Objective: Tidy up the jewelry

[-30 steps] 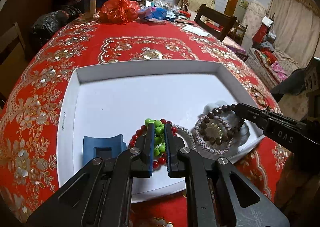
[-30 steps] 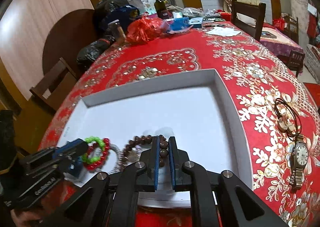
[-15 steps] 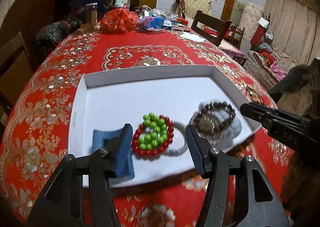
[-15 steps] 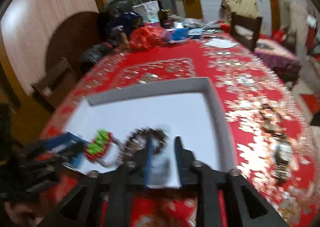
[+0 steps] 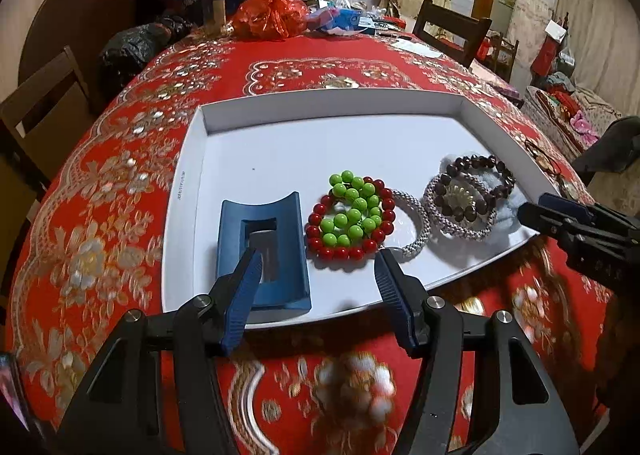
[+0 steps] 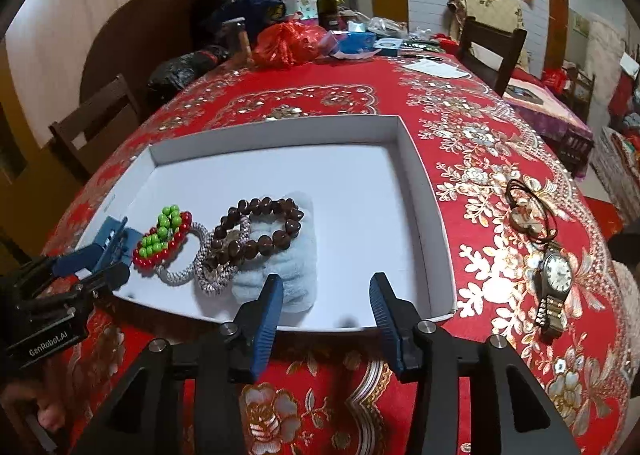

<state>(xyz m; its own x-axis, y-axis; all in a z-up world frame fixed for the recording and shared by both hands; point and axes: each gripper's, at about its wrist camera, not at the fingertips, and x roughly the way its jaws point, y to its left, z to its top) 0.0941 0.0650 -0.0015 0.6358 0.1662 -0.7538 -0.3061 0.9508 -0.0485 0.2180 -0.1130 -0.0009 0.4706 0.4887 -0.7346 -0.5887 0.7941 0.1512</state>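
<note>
Right wrist view, "GenRobot.AI" on left gripper (image 6: 108,261), both grippers' jaws opening, empty; right gripper (image 6: 326,297) over tray (image 6: 420,183)

I count one white tray (image 5: 192,159). In it I find five bracelets: one green beaded (image 5: 354,209), one red beaded (image 5: 340,251), one dark brown beaded (image 6: 260,229) and two silver mesh (image 5: 414,233) (image 5: 460,229). I also log one blue holder (image 5: 264,251) and one pale blue cloth (image 6: 294,269). On the tablecloth beside the tray I count one wristwatch (image 6: 556,279) and one corded pendant (image 6: 528,215). Two chairs (image 6: 492,47) (image 6: 96,123) are in view.
</note>
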